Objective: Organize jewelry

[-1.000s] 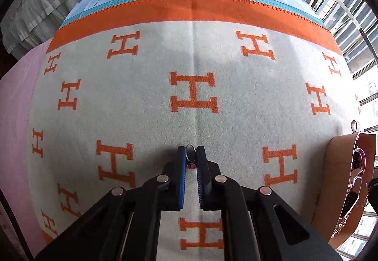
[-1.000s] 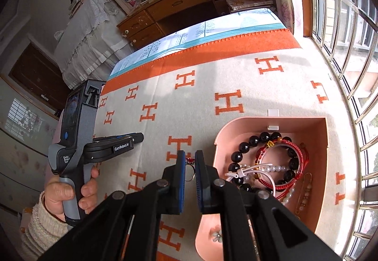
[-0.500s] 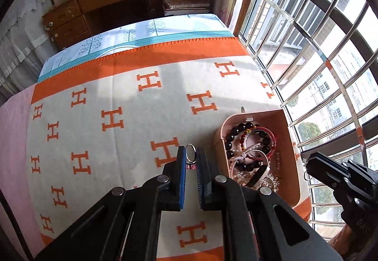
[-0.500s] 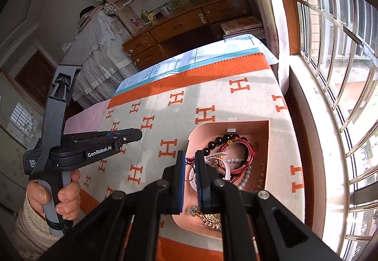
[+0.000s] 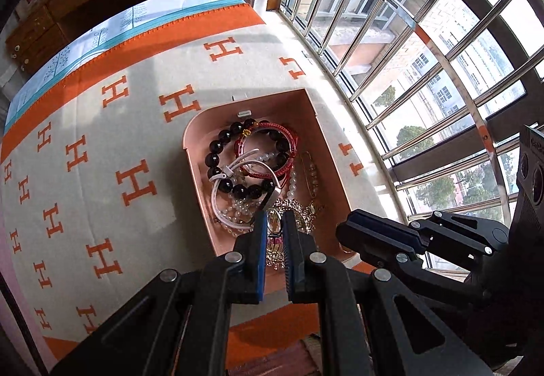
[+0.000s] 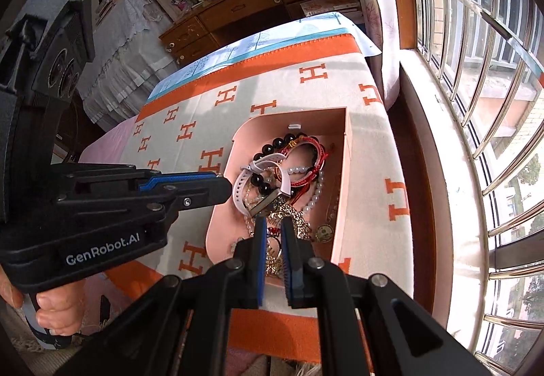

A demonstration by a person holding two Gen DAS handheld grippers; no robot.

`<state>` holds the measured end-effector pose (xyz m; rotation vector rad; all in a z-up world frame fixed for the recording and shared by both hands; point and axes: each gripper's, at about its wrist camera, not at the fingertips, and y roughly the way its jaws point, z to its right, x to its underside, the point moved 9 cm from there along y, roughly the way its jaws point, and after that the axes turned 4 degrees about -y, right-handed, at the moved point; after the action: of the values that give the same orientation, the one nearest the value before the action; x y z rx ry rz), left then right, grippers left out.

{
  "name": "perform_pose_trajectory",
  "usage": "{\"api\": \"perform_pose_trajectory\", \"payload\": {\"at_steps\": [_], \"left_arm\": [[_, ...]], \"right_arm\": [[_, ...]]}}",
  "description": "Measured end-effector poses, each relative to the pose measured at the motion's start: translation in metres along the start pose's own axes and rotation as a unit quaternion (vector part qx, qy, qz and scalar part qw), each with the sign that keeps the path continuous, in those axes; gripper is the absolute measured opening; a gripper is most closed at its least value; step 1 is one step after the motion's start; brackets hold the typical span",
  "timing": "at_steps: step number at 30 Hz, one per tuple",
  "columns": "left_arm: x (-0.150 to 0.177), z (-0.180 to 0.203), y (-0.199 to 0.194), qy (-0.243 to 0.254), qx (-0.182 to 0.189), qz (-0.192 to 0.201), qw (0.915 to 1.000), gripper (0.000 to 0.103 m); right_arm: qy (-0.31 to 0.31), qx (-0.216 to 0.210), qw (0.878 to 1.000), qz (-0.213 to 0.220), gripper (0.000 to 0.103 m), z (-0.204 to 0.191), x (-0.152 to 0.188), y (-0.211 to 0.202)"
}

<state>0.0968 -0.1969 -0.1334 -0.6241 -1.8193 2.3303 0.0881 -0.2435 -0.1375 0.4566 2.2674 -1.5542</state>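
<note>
Closest to each camera are the black arms of the tongs with their blue pads. The left tongs [image 5: 273, 228] are nearly closed and pinch a small silver ring with a bit of red on it [image 5: 274, 225], held over the near end of the pink box [image 5: 193, 151]. The right tongs [image 6: 272, 233] are nearly closed too and hold a small thing with red and dark bits [image 6: 273, 234], too small to name; it is also over the near end of the box. In the right view, the left tongs come in from the left side with their tips just at the box's left rim, and a hand [image 6: 51, 311] grips the handle low in the corner. Inside the pink box lies a heap of jewelry: a gold chain piece [image 5: 299, 212] nearest, then a white watch strap [image 5: 231, 172], a string of white pearls [image 5: 292, 184], a bracelet of big black beads [image 5: 217, 146] and a red cord bracelet [image 5: 272, 168] farther back. The box sits on a cream blanket with orange H letters [image 5: 136, 182] and an orange border, near the edge by the window. Past the blanket is a pale blue cloth [image 5: 112, 32], then brown wooden drawers [image 6: 244, 7]. Metal window bars [image 5: 408, 46] run along the right side.
</note>
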Motion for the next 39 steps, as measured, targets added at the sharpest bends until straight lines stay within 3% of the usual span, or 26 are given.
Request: {"api": "perform_pose_trajectory", "payload": {"at_steps": [2, 5, 10, 20, 27, 36, 39], "left_arm": [[0.006, -0.002, 0.007, 0.002, -0.005, -0.01, 0.9999, 0.011], [0.014, -0.002, 0.012, 0.005, -0.008, -0.022, 0.9997, 0.026], [0.019, -0.006, 0.006, 0.009, -0.022, -0.011, 0.9997, 0.033], [0.025, -0.037, -0.036, 0.005, -0.078, 0.081, 0.9937, 0.079], [0.04, -0.072, -0.067, -0.023, -0.129, 0.137, 0.982, 0.083], [0.061, -0.099, -0.097, -0.092, -0.151, 0.195, 0.9648, 0.084], [0.066, -0.1, -0.113, -0.105, -0.162, 0.223, 0.9554, 0.096]], "right_arm": [[0.002, 0.005, 1.0, -0.012, 0.009, 0.003, 0.004, 0.003], [0.004, 0.013, 1.0, -0.022, 0.012, 0.007, 0.008, 0.007], [0.005, 0.011, 1.0, -0.022, 0.018, 0.007, 0.01, 0.006], [-0.004, 0.014, 1.0, -0.012, 0.019, -0.005, 0.009, 0.001], [-0.021, 0.019, 1.0, -0.005, 0.019, -0.023, 0.011, 0.0], [-0.033, 0.033, 0.997, 0.057, 0.019, -0.048, 0.008, -0.023], [-0.044, 0.039, 0.995, 0.082, 0.032, -0.057, 0.007, -0.038]]}}
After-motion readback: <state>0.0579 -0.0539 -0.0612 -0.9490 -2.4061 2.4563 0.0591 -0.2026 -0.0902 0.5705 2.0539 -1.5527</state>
